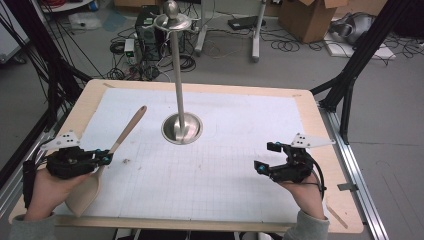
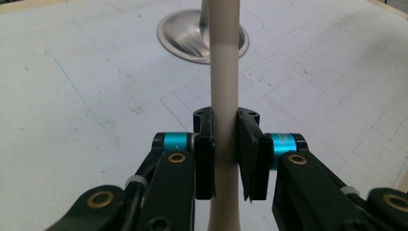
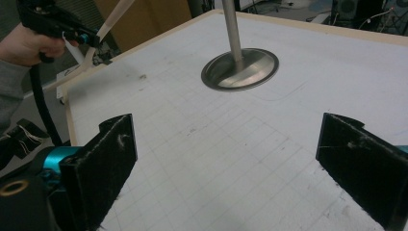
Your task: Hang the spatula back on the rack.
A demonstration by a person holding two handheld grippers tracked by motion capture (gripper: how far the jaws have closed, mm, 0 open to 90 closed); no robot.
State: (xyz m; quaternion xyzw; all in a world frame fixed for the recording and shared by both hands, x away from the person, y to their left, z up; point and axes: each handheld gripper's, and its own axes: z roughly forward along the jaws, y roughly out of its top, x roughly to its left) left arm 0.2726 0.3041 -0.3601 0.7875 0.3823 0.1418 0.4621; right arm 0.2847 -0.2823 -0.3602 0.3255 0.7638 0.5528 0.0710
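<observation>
A pale wooden spoon [image 1: 129,127] slants over the table's left side, handle up toward the far right and bowl [image 1: 85,192] low near the front edge. My left gripper [image 1: 106,157] is shut on the spoon's handle. In the left gripper view the handle [image 2: 224,62] runs straight up between the pressed pads of that gripper [image 2: 225,120]. My right gripper [image 1: 265,156] hovers at the front right, open with nothing between its jaws [image 3: 226,163]. The right gripper view shows the left gripper [image 3: 89,38] and the spoon [image 3: 115,12] at the top left.
A metal stand with a round dished base [image 1: 182,127] and a tall thin pole [image 1: 178,70] rises from the table's middle. A white gridded mat [image 1: 225,170] covers the wooden table [image 1: 320,125]. Black frame legs [image 1: 350,75] flank the table, with cables and a cardboard box [image 1: 305,17] beyond.
</observation>
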